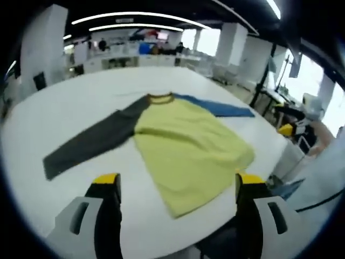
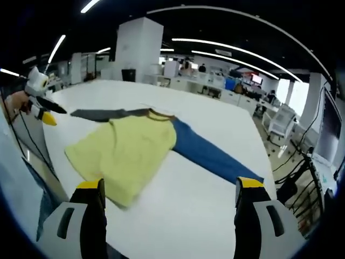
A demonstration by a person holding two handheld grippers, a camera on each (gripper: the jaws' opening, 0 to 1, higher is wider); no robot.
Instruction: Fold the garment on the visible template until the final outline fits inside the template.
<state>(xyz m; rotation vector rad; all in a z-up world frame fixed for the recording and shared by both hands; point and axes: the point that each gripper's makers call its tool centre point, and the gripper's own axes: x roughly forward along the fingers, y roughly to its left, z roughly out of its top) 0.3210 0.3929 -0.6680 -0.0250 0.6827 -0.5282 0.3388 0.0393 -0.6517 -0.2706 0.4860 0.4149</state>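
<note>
In the left gripper view I have the garment (image 1: pixel 183 148) spread flat on the white tabletop (image 1: pixel 64 108), just ahead of my left gripper (image 1: pixel 178 189), whose jaws stand wide apart and hold nothing. It's a long-sleeved shirt: yellow-green body, a dark grey sleeve (image 1: pixel 89 145) running out to one side, a blue sleeve (image 1: pixel 218 107) out to the other, and a brownish collar at the far end. I judge it light, soft and limp; it'll sag and drag rather than keep shape, so I'd pinch a sleeve cuff or a hem corner, thin edges the jaws can close on. I can't make out any template outline on the tabletop here.

In the right gripper view the same shirt lies across the tabletop, blue sleeve (image 2: pixel 213 156) stretching towards my right gripper (image 2: pixel 170 197), its jaws likewise apart and empty. The left gripper (image 2: pixel 39 102) shows at the far edge. The blue cuff looks the nearest hold.
</note>
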